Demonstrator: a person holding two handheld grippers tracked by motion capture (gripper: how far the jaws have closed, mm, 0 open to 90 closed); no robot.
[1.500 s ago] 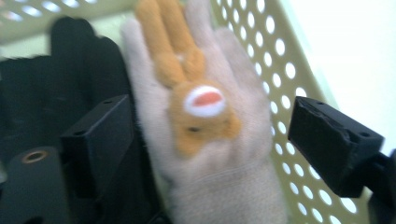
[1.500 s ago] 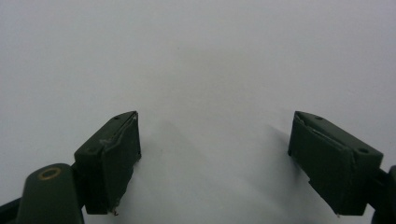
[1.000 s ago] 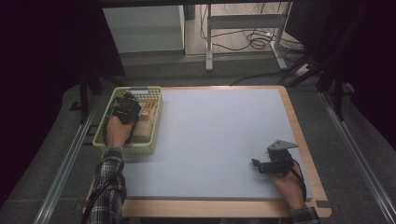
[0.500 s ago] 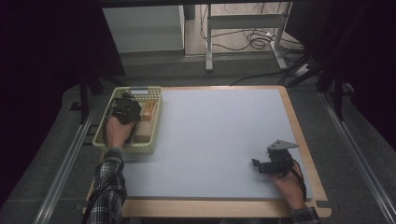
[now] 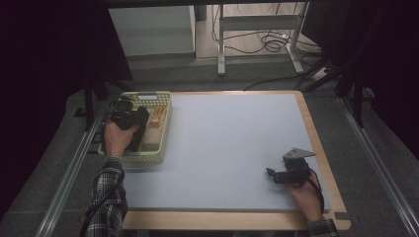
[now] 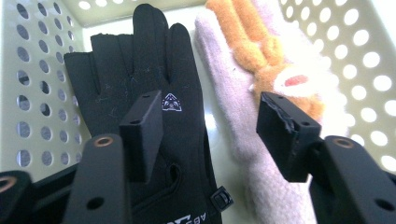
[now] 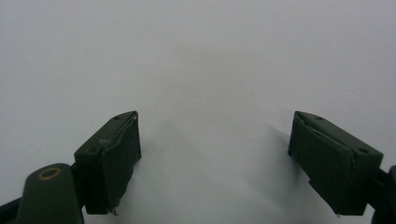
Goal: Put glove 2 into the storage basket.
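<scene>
jaws of the left tool (image 6: pixel 210 135) have just been opening, apart above a black glove (image 6: pixel 154 107) lying in the basket (image 5: pixel 165 101) beside a pale glove (image 6: pixel 243 140); right tool (image 7: pixel 215 163) gapes wide over the tabletop (image 5: pixel 232 148).

A pale grey table (image 5: pixel 232 148) carries a perforated yellow-green basket (image 5: pixel 165 128) at its left edge.

Grey mat (image 5: pixel 232 148) on wooden table (image 5: pixel 323 163); cables (image 5: pixel 269 42) on floor beyond.
</scene>
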